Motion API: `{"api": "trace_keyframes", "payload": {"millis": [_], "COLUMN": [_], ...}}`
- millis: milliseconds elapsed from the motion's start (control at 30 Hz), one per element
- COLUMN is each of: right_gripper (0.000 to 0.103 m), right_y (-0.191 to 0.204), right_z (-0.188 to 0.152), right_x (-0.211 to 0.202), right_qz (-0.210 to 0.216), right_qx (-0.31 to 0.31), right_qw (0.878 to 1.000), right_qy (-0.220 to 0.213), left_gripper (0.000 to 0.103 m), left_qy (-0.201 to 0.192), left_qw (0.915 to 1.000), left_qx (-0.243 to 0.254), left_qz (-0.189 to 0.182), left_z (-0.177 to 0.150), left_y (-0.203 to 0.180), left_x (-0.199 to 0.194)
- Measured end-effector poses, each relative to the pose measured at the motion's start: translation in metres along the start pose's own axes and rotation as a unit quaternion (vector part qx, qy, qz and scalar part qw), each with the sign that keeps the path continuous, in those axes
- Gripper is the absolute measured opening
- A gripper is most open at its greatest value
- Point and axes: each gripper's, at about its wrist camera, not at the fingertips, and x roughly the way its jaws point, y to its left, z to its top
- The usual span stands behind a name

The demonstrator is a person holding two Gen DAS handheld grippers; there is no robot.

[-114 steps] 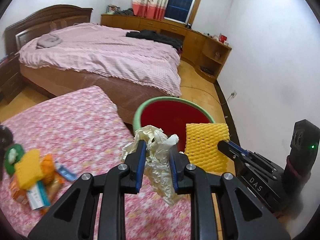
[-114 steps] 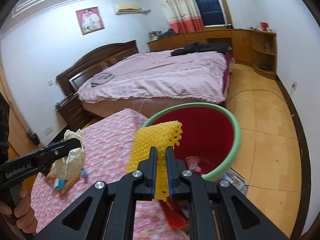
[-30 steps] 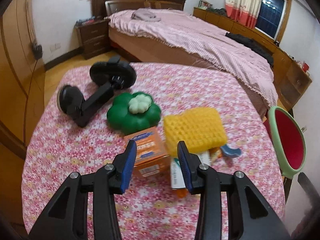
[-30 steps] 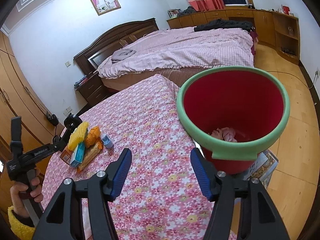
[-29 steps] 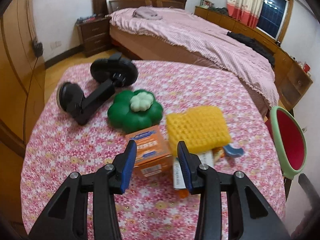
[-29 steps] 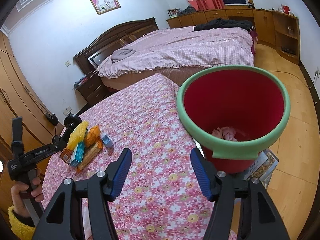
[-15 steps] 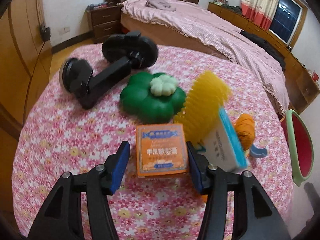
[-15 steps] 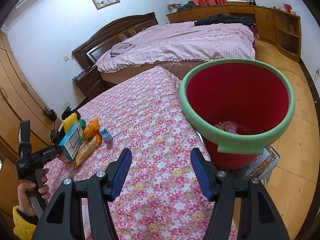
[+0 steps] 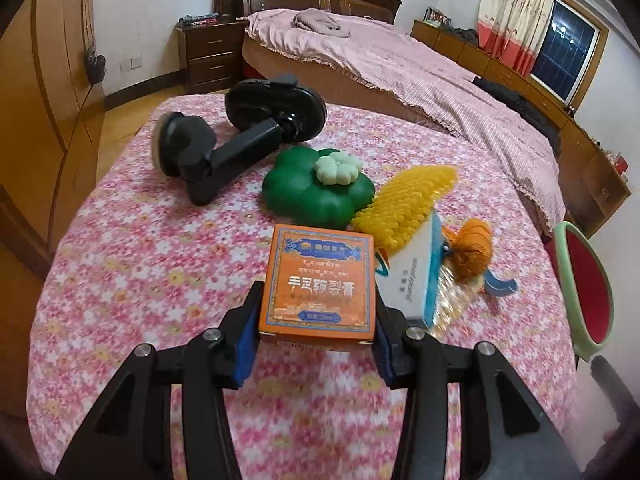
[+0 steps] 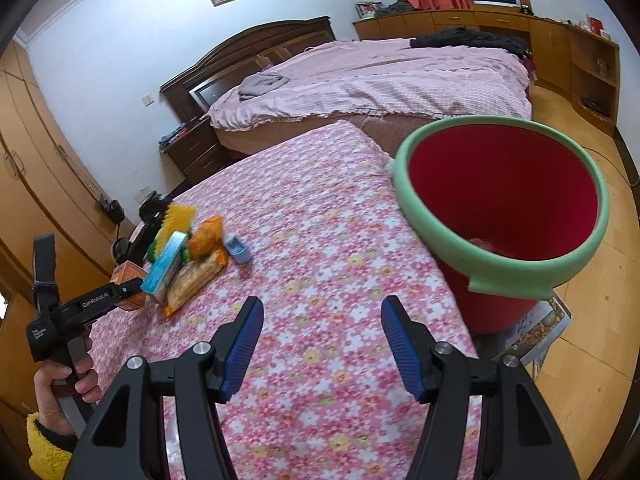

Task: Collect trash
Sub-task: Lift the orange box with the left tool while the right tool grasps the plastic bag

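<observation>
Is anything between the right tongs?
No: the right tongs stand open over the bare flowered tablecloth, holding nothing.

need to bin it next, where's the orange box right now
In the left wrist view the orange box sits between the closing left gripper, just before the green flower-shaped thing.

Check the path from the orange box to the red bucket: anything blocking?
Nothing visible blocks a lifted carry. The white and blue box leans beside the orange box; bare tablecloth runs to the red bucket.

We count one orange cardboard box (image 9: 318,280), one yellow foam net (image 9: 404,196), one white-and-teal carton (image 9: 416,268), one green flower-shaped container (image 9: 316,188), one black suction mount (image 9: 236,136), one red green-rimmed bucket (image 10: 500,208).
</observation>
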Motion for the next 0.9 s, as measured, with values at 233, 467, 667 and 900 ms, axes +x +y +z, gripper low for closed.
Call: {"api": "trace_keyframes", "payload": {"millis": [233, 467, 667, 900], "right_gripper": [0.064, 0.064, 0.064, 0.064], "right_y": [0.027, 0.054, 0.072, 0.087], "right_z": [-0.016, -0.033, -0.049, -0.065], "right_x": [-0.002, -0.005, -0.002, 0.01], "right_qz": [0.017, 0.037, 0.043, 0.05], "right_qx": [-0.022, -0.042, -0.059, -0.068], "right_qw": [0.999, 0.998, 0.995, 0.992], "right_qy": [0.017, 0.04, 0.062, 0.095], "left_gripper": [0.048, 0.048, 0.048, 0.048], "left_qy": [-0.018, -0.034, -0.038, -0.036], "left_qw": [0.9998, 0.9992, 0.9993, 0.9991], "left_qx": [0.012, 0.017, 0.0, -0.022], "left_qz": [0.002, 0.005, 0.001, -0.001], "left_z": [-0.019, -0.036, -0.051, -0.067], "left_y": [0.006, 0.015, 0.03, 0.05], "left_x": [-0.04, -0.067, -0.079, -0.087]}}
